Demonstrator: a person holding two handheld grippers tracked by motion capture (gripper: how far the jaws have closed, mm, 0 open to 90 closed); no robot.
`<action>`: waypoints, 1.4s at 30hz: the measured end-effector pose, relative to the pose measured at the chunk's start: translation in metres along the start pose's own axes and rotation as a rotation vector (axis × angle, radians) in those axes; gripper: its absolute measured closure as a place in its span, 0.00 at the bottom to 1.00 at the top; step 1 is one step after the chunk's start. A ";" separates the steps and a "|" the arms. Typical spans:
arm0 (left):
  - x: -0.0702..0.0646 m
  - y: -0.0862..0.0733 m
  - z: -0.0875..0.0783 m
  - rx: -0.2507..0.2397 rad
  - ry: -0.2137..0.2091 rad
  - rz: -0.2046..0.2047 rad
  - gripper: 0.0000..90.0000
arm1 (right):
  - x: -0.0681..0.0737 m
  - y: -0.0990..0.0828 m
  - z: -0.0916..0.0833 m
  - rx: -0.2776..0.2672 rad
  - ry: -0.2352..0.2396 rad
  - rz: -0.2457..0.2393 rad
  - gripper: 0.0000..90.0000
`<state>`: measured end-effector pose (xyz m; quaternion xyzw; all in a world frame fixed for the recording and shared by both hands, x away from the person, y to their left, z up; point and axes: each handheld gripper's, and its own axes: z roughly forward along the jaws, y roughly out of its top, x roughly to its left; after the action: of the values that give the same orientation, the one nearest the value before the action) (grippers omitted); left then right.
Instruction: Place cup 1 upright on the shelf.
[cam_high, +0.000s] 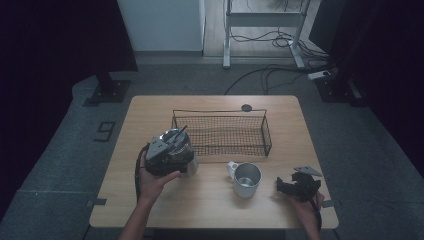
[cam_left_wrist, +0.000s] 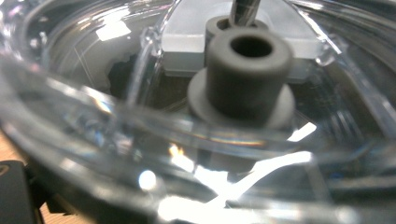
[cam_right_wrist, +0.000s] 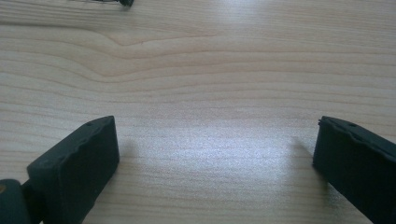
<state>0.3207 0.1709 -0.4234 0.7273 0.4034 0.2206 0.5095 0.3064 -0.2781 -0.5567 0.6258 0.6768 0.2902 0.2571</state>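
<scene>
My left gripper (cam_high: 170, 150) sits on top of a clear plastic container (cam_high: 192, 163) at the table's left, near the basket's left end. In the left gripper view the container's rim (cam_left_wrist: 93, 112) crosses right in front of the camera, and the jaws look closed on its wall. Inside stands a grey hollow hub (cam_left_wrist: 247, 74) with a metal rod (cam_left_wrist: 243, 11) behind it. My right gripper (cam_high: 294, 186) rests low at the table's front right. Its jaws stand wide apart over bare wood (cam_right_wrist: 215, 154) with nothing between them.
A black wire basket (cam_high: 266, 134) lies across the middle of the wooden table (cam_high: 210, 205). A metal mug (cam_high: 247, 179) with a white handle stands in front of it, between the two grippers. A small dark disc (cam_high: 246, 107) lies near the far edge.
</scene>
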 end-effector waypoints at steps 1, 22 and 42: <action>0.000 0.001 0.000 0.000 -0.002 -0.001 0.05 | 0.000 0.000 0.000 0.000 0.000 0.000 0.00; 0.004 0.019 0.005 -0.011 0.006 -0.004 0.05 | 0.000 0.000 0.000 -0.002 -0.001 0.003 0.01; 0.012 0.035 0.010 -0.025 0.025 -0.008 0.05 | 0.000 0.000 0.000 -0.002 -0.001 0.002 0.01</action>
<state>0.3472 0.1694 -0.3961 0.7165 0.4100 0.2326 0.5142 0.3063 -0.2783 -0.5567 0.6263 0.6758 0.2907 0.2580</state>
